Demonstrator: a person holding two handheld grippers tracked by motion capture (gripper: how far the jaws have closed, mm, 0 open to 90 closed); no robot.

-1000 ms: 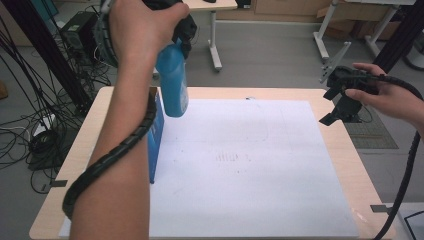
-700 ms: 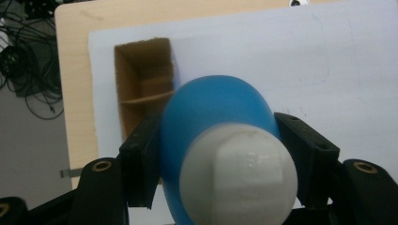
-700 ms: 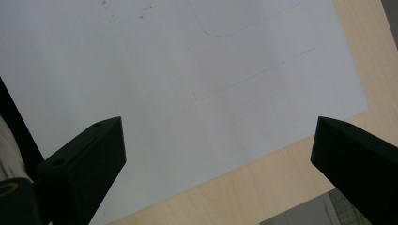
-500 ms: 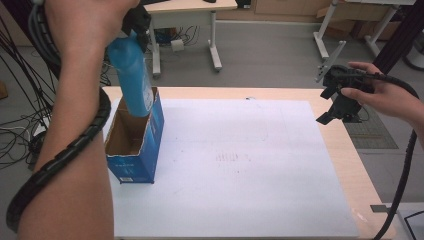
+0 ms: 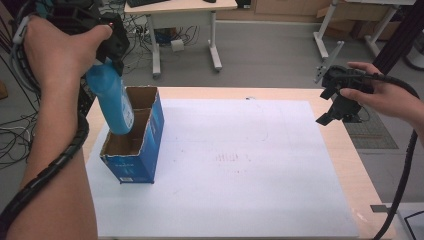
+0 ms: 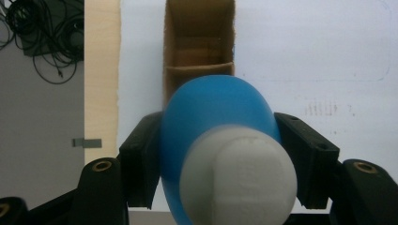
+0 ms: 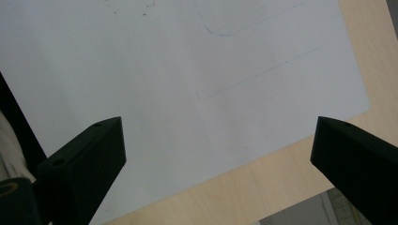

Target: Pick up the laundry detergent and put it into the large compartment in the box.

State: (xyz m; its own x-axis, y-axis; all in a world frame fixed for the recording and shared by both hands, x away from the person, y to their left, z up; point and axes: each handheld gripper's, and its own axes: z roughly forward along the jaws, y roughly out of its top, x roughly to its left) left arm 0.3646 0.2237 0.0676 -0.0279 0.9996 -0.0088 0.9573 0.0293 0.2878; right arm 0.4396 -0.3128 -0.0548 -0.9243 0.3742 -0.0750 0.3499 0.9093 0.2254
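Observation:
My left gripper is shut on a blue bottle just under its white cap. The bottle hangs tilted, and its lower end dips into the open top of a blue cardboard box at the left of the table. A cardboard divider splits the box in two; the bottle is over the half nearer the person. My right gripper is open and holds nothing, raised over the table's right edge. Between its jaws lies the white sheet.
A white sheet covers most of the wooden table. Cables lie on the floor at the left. A desk and other table legs stand beyond the far edge.
My left gripper has carried the bottle left and down, so its lower end now sits in the box's open top. The right gripper has barely shifted.

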